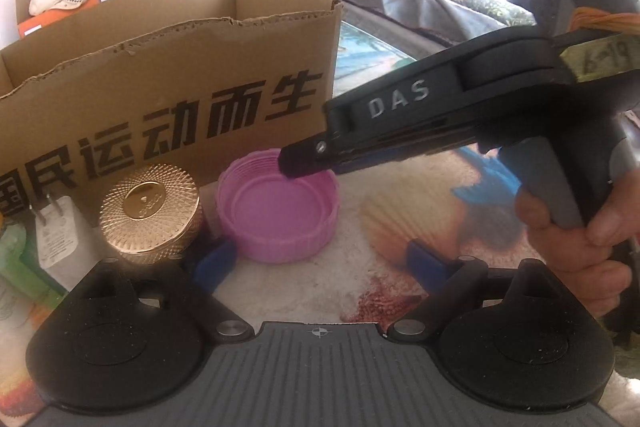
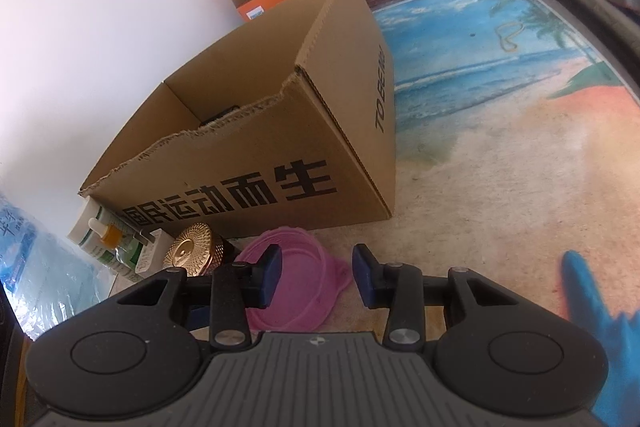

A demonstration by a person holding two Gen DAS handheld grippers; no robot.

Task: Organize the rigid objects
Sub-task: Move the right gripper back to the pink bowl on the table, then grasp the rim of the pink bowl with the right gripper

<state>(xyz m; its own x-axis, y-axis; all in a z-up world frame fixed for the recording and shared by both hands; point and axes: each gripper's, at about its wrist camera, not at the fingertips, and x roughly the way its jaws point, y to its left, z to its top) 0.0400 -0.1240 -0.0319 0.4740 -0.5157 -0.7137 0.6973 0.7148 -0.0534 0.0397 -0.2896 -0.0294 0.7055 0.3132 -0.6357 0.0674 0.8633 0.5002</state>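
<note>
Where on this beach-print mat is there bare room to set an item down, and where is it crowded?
Free: the sandy stretch of the mat right of the cardboard box, running back to the printed sea. Crowded: the strip before the box front, where the pink lid, gold jar, white charger and green tubes sit close together, both hand-held grippers reaching there.

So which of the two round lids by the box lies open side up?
The pink lid: its hollow inside faces up. The gold lid beside it shows its closed, patterned top.
</note>
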